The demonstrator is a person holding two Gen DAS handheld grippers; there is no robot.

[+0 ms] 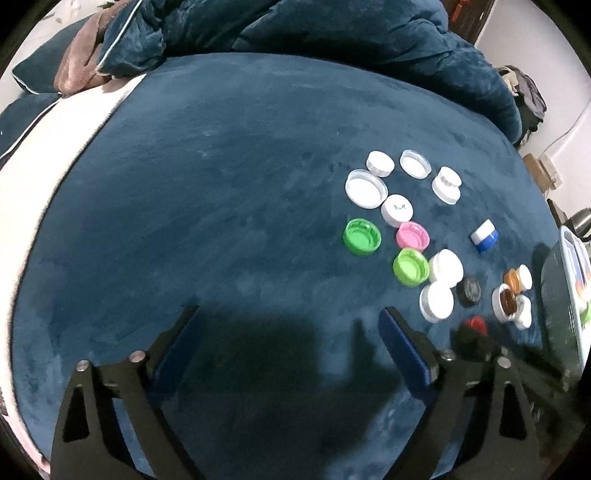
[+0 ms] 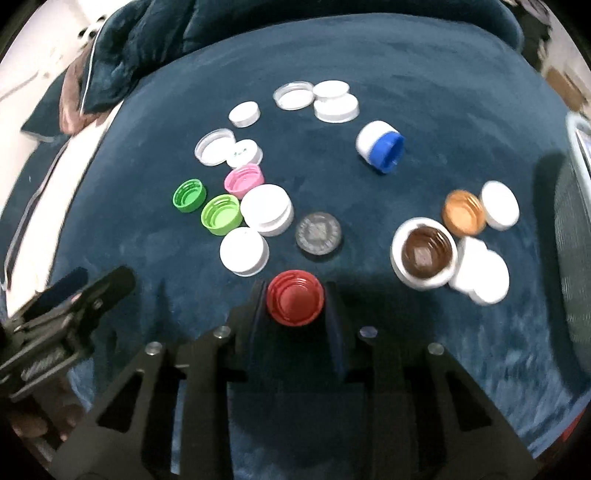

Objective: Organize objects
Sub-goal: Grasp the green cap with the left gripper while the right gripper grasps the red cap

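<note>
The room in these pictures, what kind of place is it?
Most likely a bedroom. The bottle caps lie on a bed spread with a dark blue plush cover, a rumpled blue duvet is heaped at the far end, and a blue pillow with white piping lies at the left.

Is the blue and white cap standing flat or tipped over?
Tipped over. The blue and white cap lies on its side, its open blue mouth facing sideways across the blue cloth.

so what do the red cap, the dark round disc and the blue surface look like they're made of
Red cap: plastic, likely; smooth moulded rings, slight sheen.
Dark round disc: grey, embossed, dull shine; metal or plastic, cannot tell which.
Blue surface: soft napped fabric such as velvet or plush; brush streaks show in the pile.
</note>
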